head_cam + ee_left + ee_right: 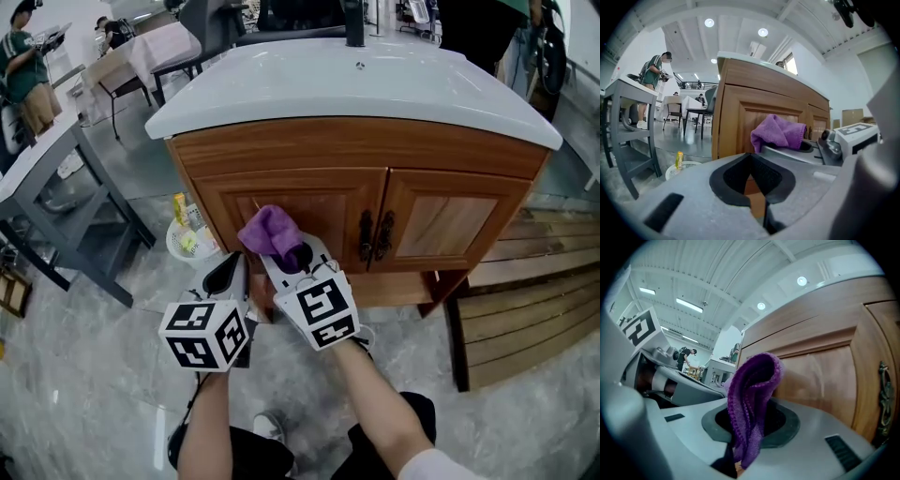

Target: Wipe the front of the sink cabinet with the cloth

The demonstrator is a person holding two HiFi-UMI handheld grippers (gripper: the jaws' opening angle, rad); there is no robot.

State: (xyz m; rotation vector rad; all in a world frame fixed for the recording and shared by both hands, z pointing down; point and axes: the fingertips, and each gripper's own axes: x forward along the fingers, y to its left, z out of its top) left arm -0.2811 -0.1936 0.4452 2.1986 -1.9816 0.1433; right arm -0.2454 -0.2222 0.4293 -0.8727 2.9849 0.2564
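My left gripper (228, 274) at 9 o'clock of the right one, jaws closed together, nothing held, my right gripper (286, 258) clamped on the purple cloth (272, 230), cloth bunched at 12 o'clock of its jaws, just before the sink cabinet's (375, 150) left door (323, 208), contact not confirmable.

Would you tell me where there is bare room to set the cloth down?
The sink top is bare in front of the faucet, and the floor between the grey table and the left gripper is open. The wastebasket crowds the cabinet's left corner.
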